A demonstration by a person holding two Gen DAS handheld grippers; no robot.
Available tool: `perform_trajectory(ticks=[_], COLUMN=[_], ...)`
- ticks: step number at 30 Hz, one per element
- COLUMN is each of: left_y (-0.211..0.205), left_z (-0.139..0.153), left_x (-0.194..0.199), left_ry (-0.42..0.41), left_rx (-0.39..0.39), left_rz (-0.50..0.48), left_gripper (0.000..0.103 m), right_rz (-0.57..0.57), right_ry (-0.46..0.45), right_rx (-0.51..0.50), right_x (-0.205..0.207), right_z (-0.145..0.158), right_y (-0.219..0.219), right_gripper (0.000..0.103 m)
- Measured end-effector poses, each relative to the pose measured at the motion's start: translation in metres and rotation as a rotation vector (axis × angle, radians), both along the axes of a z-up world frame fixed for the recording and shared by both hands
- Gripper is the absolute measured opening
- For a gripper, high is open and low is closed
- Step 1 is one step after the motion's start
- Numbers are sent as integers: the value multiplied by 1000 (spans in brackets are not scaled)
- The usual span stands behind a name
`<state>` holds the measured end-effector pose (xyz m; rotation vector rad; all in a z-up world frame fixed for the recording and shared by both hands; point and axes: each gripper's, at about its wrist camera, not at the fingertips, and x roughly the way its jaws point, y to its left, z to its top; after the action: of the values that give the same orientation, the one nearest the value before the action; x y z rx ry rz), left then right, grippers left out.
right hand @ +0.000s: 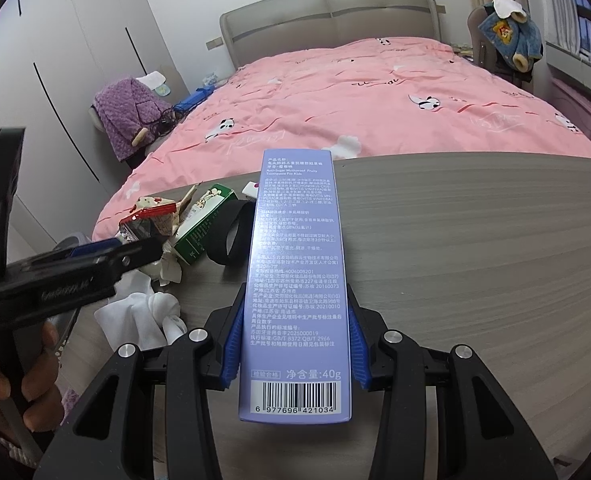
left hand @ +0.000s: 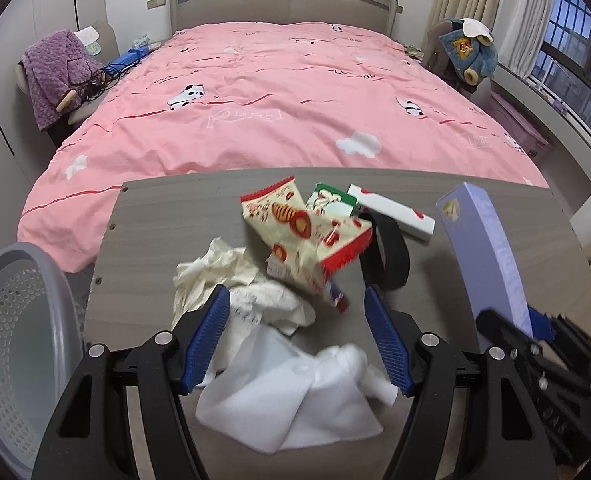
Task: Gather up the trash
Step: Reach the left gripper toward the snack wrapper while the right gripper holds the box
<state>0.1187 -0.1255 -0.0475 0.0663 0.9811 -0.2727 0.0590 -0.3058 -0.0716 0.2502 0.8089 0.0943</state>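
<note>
My right gripper (right hand: 295,316) is shut on a purple toothpaste box (right hand: 297,276) and holds it above the grey table (right hand: 475,260); the box also shows in the left wrist view (left hand: 491,256). My left gripper (left hand: 297,316) is open above a pile of white tissue (left hand: 291,392) and crumpled paper (left hand: 215,268). Beyond it lie a red-and-cream snack wrapper (left hand: 295,224), a green-and-white carton (left hand: 331,198), a white box (left hand: 391,212) and a black band (left hand: 391,252). The left gripper shows in the right wrist view (right hand: 135,254), over the same pile.
A grey perforated bin (left hand: 19,344) stands at the table's left edge. A bed with a pink cover (left hand: 279,100) lies beyond the table. A chair with purple clothing (left hand: 55,76) is at the far left, another with a blue jacket (left hand: 467,48) at the far right.
</note>
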Motion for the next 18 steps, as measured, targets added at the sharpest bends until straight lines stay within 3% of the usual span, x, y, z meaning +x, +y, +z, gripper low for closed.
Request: perform_trajectory(ticks=[10, 18], left_y=[5, -11], left_z=[48, 32], left_x=[13, 52], left_ry=[-61, -19], left_rx=[-63, 14], left_rz=[16, 38], left_gripper=[67, 67], right_rz=[-15, -29], right_ry=[-20, -19], right_rx=[19, 33], right_x=[-4, -9], right_z=[3, 1], right_y=[-9, -16], right_gripper=[42, 42])
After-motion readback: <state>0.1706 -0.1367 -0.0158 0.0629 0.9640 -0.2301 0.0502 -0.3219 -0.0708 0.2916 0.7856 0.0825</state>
